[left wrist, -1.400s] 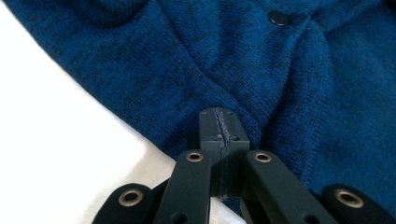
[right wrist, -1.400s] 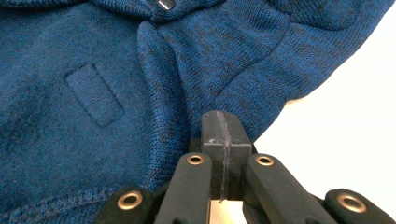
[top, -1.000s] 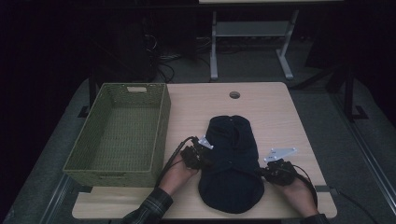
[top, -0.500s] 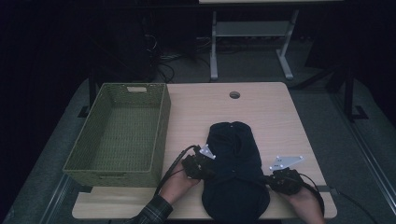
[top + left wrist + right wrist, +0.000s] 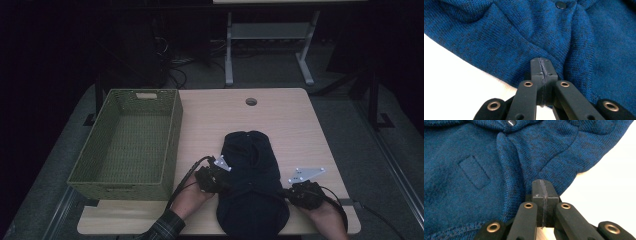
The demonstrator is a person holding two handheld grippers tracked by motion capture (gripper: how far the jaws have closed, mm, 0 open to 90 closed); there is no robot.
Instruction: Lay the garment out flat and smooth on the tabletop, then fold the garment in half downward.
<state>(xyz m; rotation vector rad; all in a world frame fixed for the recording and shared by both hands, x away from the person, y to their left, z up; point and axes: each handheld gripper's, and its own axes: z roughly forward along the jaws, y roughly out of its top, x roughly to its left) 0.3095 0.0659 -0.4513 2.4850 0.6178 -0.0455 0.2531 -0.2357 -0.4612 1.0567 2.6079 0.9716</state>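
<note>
A dark blue knit garment lies bunched on the wooden table, its near end hanging over the front edge. My left gripper is at the garment's left side and my right gripper at its right side. In the left gripper view the jaws are pressed together, with the blue knit puckering into folds at their tip. The right gripper view is alike: closed jaws pinch the fabric near its edge. A dark snap button and a small sewn patch show on the cloth.
A green woven basket stands at the table's left, with nothing in it. A round cable hole sits near the far edge. Beyond the table are a white desk frame and cables on the dark floor.
Both hands have drawn back slightly toward the near edge, and the garment has slid with them, so more of it hangs over the front.
</note>
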